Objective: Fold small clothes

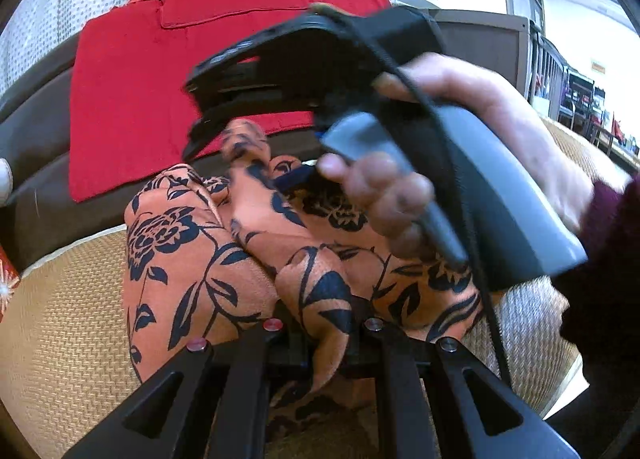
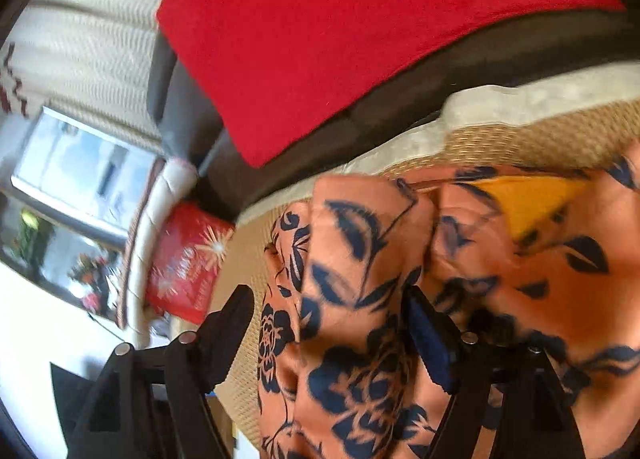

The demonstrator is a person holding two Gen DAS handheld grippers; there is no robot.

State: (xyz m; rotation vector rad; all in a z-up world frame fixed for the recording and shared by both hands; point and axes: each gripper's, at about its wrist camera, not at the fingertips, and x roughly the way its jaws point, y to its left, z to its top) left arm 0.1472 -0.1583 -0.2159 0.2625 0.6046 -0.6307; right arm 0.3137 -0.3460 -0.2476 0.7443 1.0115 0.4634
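L fingers [image 1: 316, 333] pinch floral garment [image 1: 192, 259]; R apart.

One floral garment [image 1: 192, 259], two red cloths [image 1: 160, 71] (one flat, one folded).

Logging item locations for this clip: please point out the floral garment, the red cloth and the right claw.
floral garment [image 1: 192, 259]: left wrist view, on its bunched orange fabric left of centre.
red cloth [image 1: 168, 71]: left wrist view, on its flat middle.
right claw [image 2: 332, 323]: right wrist view, midway between its fingertips, over the garment.
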